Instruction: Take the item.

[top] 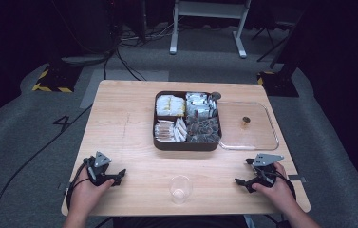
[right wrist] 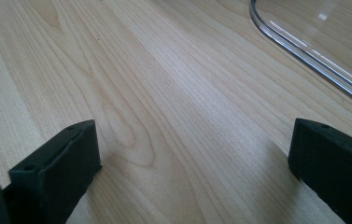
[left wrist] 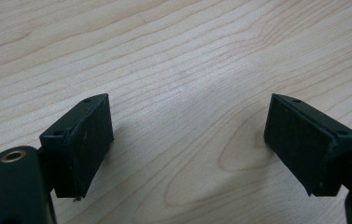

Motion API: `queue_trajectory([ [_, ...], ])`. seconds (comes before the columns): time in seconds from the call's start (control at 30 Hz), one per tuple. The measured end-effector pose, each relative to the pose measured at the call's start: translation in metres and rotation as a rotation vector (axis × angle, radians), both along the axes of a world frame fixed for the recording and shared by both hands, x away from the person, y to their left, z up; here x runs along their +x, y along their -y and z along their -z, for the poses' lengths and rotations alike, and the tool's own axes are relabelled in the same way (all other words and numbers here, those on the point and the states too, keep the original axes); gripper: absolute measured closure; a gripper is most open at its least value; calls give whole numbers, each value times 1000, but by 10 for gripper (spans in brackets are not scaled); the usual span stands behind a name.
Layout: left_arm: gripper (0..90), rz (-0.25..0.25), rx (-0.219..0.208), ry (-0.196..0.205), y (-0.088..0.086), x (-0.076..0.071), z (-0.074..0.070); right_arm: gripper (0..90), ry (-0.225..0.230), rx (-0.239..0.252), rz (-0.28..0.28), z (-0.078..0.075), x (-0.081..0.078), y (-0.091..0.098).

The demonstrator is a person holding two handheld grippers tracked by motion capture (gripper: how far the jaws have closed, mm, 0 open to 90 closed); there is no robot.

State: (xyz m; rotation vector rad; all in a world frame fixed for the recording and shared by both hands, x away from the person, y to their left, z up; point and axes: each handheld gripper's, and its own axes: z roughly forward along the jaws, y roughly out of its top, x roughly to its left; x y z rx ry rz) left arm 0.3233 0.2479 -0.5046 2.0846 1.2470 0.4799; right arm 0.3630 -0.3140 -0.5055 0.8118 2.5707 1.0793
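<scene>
A dark brown compartment box stands mid-table, packed with several kinds of sachets, pale ones at left and darker ones at right. To its right lies a clear lid flat on the wood, with a small brass knob on it; its curved rim crosses the right gripper view. An empty clear plastic cup stands near the front edge. My left gripper rests on the table at front left, jaws wide open over bare wood. At front right sits my right gripper, also open with nothing between its jaws.
The wooden table has bare wood on its left half and along the front beside the cup. Beyond it lie grey floor, cables and a white stand's legs.
</scene>
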Motion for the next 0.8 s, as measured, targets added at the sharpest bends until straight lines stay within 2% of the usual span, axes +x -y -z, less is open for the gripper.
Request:
queue_trajectory([
  [0.13, 213, 5, 0, -7, 0, -2, -2, 23, 0, 0, 0, 0, 0, 0],
  [0.17, 267, 2, 6, -18, 0, -2, -4, 23, 0, 0, 0, 0, 0, 0],
  [0.2, 267, 1, 5, -21, 0, -3, -5, 23, 0, 0, 0, 0, 0, 0],
  [0.23, 310, -4, 0, -33, 0, -4, -8, 23, 0, 0, 0, 0, 0, 0],
  [0.3, 318, -14, -29, -22, 1, -6, -13, 23, 1, 0, 0, 0, 0, 0],
  [0.37, 331, -17, -52, -13, 3, -9, -25, 23, 0, 0, 0, 0, 0, 0],
  [0.47, 335, -13, -59, -14, 6, -11, -33, 23, 1, 0, 0, 0, 0, 0],
  [0.53, 339, -6, -60, -20, 11, -13, -45, 23, 0, 0, 0, 0, 0, 0],
  [0.63, 347, -20, -61, -39, 15, -14, -54, 23, 0, 0, 0, 0, 0, 0],
  [0.7, 359, -47, -56, -28, 21, -13, -62, 23, 1, 0, 0, 0, 0, 0],
  [0.8, 354, -49, -68, 4, 31, -10, -74, 23, 0, 0, 0, 0, 0, 0],
])
